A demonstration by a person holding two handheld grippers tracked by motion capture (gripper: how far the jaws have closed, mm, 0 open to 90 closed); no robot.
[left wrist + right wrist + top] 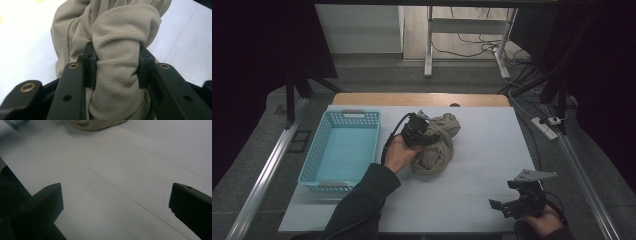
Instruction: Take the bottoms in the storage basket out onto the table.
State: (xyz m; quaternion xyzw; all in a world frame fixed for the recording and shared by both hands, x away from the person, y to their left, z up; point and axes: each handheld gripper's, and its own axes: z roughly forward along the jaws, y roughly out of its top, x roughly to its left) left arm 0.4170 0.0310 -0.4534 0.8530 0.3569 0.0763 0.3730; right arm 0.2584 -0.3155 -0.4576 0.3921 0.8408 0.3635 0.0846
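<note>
L gripper (115, 67) fingers clamp a bunched fold of the beige knit cloth (439, 145), crumpled mid-frame on white desk (482, 150), right of perforated blue plastic basket (343, 150). R gripper (507, 206) fingers spread wide, nothing between, lower right.

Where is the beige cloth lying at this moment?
In the high view, the beige cloth lies bunched mid-table, just right of the blue basket, with the left tongs clamped on a fold.

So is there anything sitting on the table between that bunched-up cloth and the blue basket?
Nothing visible. The left gripper is shut on a fold of the beige cloth, and the strip of white table between it and the blue basket is bare.
</note>
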